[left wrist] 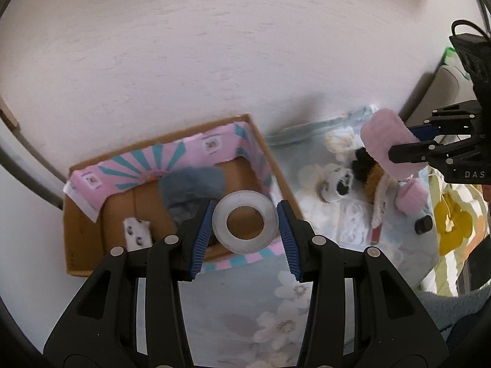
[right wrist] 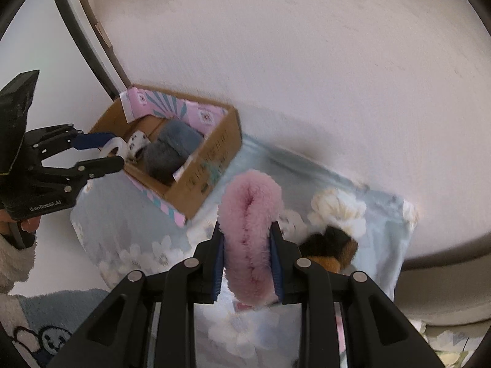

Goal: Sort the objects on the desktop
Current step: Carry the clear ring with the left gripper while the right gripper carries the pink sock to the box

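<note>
Clearly both tools are mid-carry. The left tool (left wrist: 245,220) is closed partway on a clear, ring-shaped roll of tape (left wrist: 245,221), its blue pads touching the roll's sides, held above the near wall of an open brown cardboard box lined with pink and teal paper (left wrist: 92,245). The right tool (right wrist: 248,256) is clamped narrowly on a fluffy pink plush piece (right wrist: 250,230), off to the box's right. The box already holds a grey furry item (left wrist: 191,188) and a small white patterned thing (left wrist: 138,233); what that is I cannot tell through the blur. Next, the tape likely needs lowering into the box's free floor and releasing. Everything rests on a pale blue flowered cloth (left wrist: 245,306) against a white wall (left wrist: 214,46); it may be a bed, not a table.
</note>
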